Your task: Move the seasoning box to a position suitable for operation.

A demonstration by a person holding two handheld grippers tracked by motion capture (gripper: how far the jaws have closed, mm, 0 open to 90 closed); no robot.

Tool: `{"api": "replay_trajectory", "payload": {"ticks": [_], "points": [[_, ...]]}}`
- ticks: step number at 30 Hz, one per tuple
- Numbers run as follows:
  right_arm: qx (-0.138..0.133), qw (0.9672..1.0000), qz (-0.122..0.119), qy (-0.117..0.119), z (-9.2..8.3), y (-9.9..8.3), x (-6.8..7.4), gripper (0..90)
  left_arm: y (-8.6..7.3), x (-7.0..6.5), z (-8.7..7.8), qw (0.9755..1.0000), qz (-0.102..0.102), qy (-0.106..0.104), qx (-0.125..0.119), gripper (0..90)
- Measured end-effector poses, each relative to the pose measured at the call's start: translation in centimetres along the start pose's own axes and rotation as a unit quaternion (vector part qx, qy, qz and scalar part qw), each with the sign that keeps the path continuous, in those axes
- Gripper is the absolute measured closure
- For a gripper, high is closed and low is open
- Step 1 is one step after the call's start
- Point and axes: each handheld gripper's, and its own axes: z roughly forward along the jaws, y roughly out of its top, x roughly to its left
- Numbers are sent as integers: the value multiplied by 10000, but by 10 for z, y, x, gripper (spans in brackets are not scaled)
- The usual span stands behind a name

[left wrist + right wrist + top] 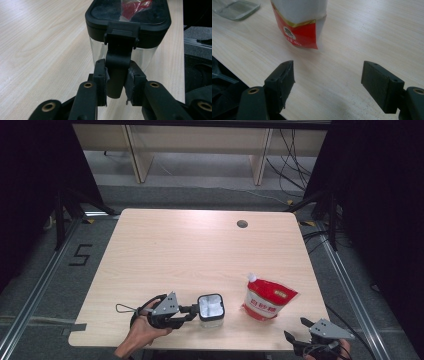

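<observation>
Most of the table (200,250) is left free — the whole far half and the left side can be crossed without contact. Near the front edge two obstacles are found: the clear container (210,310) with a black lid and, to its right, the red and white pouch (267,299). Between them a narrow passage of bare wood is kept. In front of the right gripper (328,82) the way is blocked by the pouch — free wood is seen beside it.

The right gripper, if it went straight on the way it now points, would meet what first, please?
Probably the red and white pouch: it stands ahead of the open right gripper, slightly left of centre, with bare table between. Depth is hard to judge.
</observation>
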Motion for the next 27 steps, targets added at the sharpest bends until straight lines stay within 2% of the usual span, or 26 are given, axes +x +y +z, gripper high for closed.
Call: {"api": "replay_trajectory", "payload": {"ticks": [5,7,8,12,13,14,16,17,18,20,21,22,23,24,26,27], "points": [[-17,10000,11,-56,0,0,-1,273,1,1,0,10000,-11,12,46,724],[-69,9999,-77,-117,0,0,-2,273,1,3,-1,9999,79,16,79,724],[7,10000,16,17,0,0,0,273,1,2,-1,9999,-20,119,68,724],[-3,10000,-3,10,0,0,0,273,0,4,-3,9995,-125,272,65,717],[-95,9999,-109,-55,1,0,-2,273,0,5,-3,9995,-116,283,45,702],[-88,9999,-68,-65,1,0,-2,273,-1,6,-4,9994,-152,290,87,688],[-79,9999,-44,-57,0,0,-2,273,-1,6,-5,9992,-214,332,90,618],[-77,9999,-41,-58,0,0,-2,273,-1,6,-7,9990,-300,338,24,600],[-66,9999,-91,-125,-1,0,-2,273,0,5,-11,9986,-395,351,4,540],[-64,9999,-60,-109,-1,0,-2,273,0,3,-15,9982,-421,426,39,511],[1,10000,66,8,0,0,-2,273,0,2,-16,9979,-493,417,-36,458],[6,10000,26,-64,0,0,-2,273,0,1,-19,9978,-525,411,44,416],[6,10000,26,-64,0,0,-2,273,-1,-1,-19,9974,-584,428,-43,416],[10,10000,-6,-73,0,0,-2,273,-1,-1,-22,9975,-539,461,36,393],[66,9998,171,-36,1,0,2,273,-3,-4,-25,9960,-715,534,10,340],[-37,9999,-65,-95,1,0,-1,273,-3,-4,-26,9960,-749,485,-7,321]]}}
